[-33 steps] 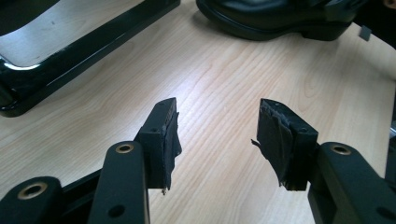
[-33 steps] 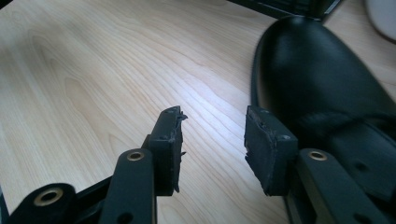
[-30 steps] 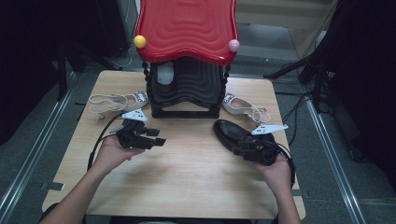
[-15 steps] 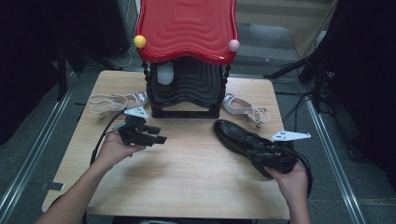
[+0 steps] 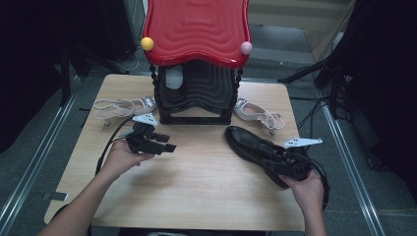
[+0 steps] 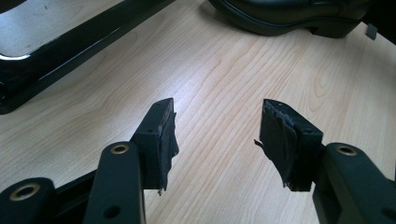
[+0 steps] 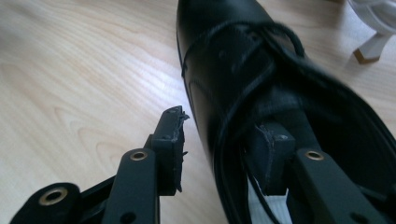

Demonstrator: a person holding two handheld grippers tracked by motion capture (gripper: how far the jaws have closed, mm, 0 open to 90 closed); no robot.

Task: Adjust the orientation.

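Here, pale wooden table (image 5: pixel 196 196) over grey floor (image 5: pixel 29 147), dark surroundings; left gripper (image 6: pixel 215 130) wide open, empty; right gripper (image 7: pixel 219 140) parted, straddling black shoe (image 5: pixel 251 145) wall at right.

left claw (image 6: pixel 215 135) — jaws spread | right claw (image 7: pixel 224 144) — jaws parted

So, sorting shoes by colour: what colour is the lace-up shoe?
Black; the lace-up shoe shows best in the right gripper view.

Bare table (image 5: pixel 196 187) front and centre; black rack (image 5: pixel 195 93) blocks rear, black shoe (image 5: pixel 255 150) right.
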